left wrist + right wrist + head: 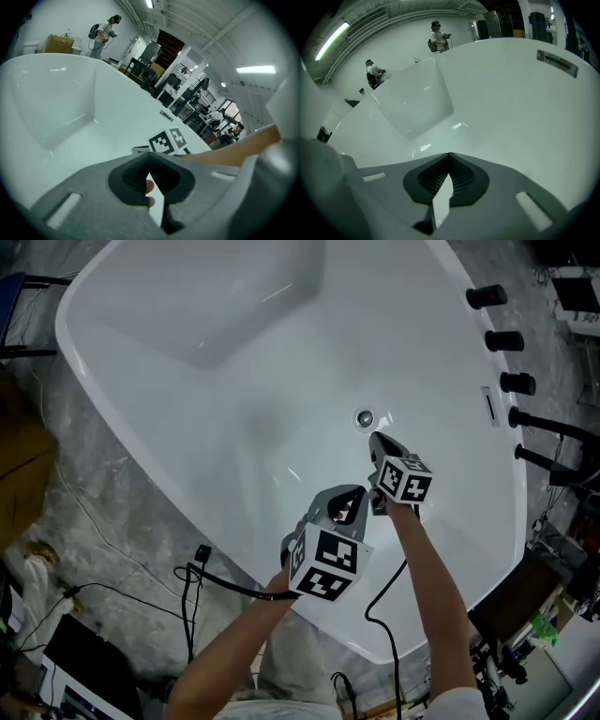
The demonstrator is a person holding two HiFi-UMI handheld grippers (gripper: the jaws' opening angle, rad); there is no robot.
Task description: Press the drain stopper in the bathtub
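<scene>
Drain stopper (364, 418) sat in the floor of the white bathtub (187, 427), just ahead of the right claw (378, 440) and seemingly apart from its tip. Right claw's jaws were drawn together to a thin slit, with nothing held. Left claw (354, 493) hung just behind the right, its jaws likewise narrowed to a sliver and empty. Black knobs (504, 340) lined the rim beyond the right claw.

We see a big workshop-like hall: the white bathtub (234, 381) stands on a bare grey floor (103, 493) with black cables (234, 587) trailing beside it. Beyond its rim we make out strip lights (255, 70), metal racks (140, 68) and a standing person (104, 32).
</scene>
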